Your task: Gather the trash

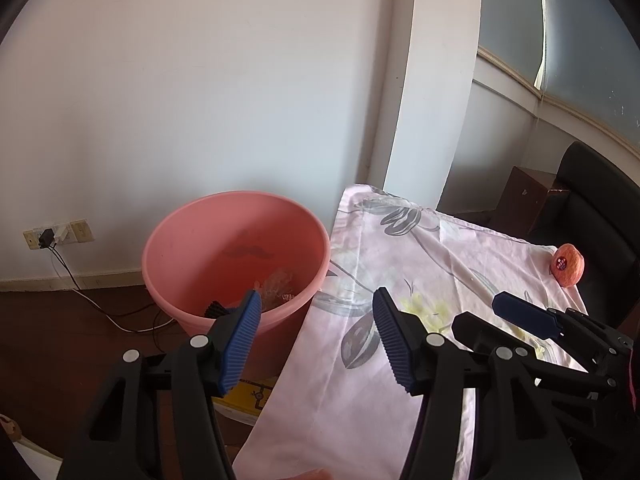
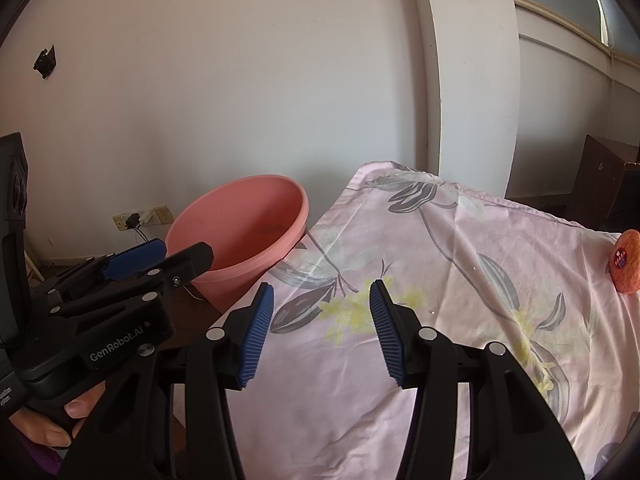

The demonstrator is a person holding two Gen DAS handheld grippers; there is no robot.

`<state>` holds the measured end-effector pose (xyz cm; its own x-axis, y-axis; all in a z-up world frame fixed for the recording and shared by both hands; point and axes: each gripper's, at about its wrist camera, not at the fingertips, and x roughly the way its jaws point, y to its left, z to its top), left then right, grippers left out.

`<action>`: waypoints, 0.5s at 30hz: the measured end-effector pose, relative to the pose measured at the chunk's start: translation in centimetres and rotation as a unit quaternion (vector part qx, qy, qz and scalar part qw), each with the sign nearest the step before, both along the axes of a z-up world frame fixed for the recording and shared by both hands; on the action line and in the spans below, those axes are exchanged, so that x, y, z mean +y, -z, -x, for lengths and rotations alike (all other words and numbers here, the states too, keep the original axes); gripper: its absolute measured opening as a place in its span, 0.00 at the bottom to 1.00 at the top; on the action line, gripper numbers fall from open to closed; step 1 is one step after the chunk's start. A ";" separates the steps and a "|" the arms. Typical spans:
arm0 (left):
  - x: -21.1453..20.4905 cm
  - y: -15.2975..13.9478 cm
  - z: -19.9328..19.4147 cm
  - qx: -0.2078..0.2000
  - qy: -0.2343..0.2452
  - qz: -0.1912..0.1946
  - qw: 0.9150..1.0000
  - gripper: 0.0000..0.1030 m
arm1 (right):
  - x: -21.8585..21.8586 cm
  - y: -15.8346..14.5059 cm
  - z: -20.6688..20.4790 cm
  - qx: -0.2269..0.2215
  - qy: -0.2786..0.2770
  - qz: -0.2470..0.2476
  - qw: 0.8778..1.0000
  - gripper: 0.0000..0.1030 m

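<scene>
The pink bucket [image 1: 236, 256] has its near rim and base hidden behind the left gripper [image 1: 316, 332] in the left wrist view, and the crumpled clear wrapper [image 1: 280, 286] and dark item [image 1: 216, 309] inside it are too indistinct to identify. The orange fruit [image 2: 627, 266] is cut off by the frame edge in the right wrist view, and its sticker text is too small to read. The yellow box [image 1: 250, 396] beneath the bucket is mostly covered by the floral cloth [image 1: 400, 280] and the gripper.

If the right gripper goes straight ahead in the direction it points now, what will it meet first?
Most likely the floral cloth on the table: the right gripper is open and empty, and between its fingers only the cloth shows. The pink bucket lies to its left, the orange fruit far right. Depth is uncertain.
</scene>
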<state>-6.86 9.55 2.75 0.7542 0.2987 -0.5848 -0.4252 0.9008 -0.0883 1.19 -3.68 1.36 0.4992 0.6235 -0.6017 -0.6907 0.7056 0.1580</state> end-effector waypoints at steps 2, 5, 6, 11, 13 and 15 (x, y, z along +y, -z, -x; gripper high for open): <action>0.0 0.0 0.0 0.000 0.001 -0.001 1.000 0.56 | 0.0 0.0 0.0 0.000 0.000 0.000 1.000 0.49; -0.1 0.0 0.0 0.001 0.004 -0.002 1.000 0.56 | 0.0 0.0 0.0 0.000 0.000 0.000 1.000 0.49; -0.1 0.0 0.0 0.001 0.004 -0.003 1.000 0.56 | 0.0 0.0 0.0 0.000 0.000 0.000 1.000 0.49; -0.2 -0.1 0.0 0.002 0.006 -0.004 1.000 0.56 | -0.2 0.1 0.1 0.001 0.003 -0.001 1.000 0.49; -0.3 -0.1 0.0 0.002 0.007 -0.005 1.000 0.56 | -0.2 0.1 0.1 0.002 0.003 -0.002 1.000 0.49; -0.3 -0.1 0.0 0.002 0.007 -0.005 1.000 0.56 | -0.2 0.1 0.1 0.002 0.003 -0.002 1.000 0.49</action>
<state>-6.84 9.27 2.83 0.7561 0.2939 -0.5848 -0.4127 0.9076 -0.0775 1.07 -3.92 1.29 0.5005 0.6230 -0.6011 -0.6865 0.7087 0.1629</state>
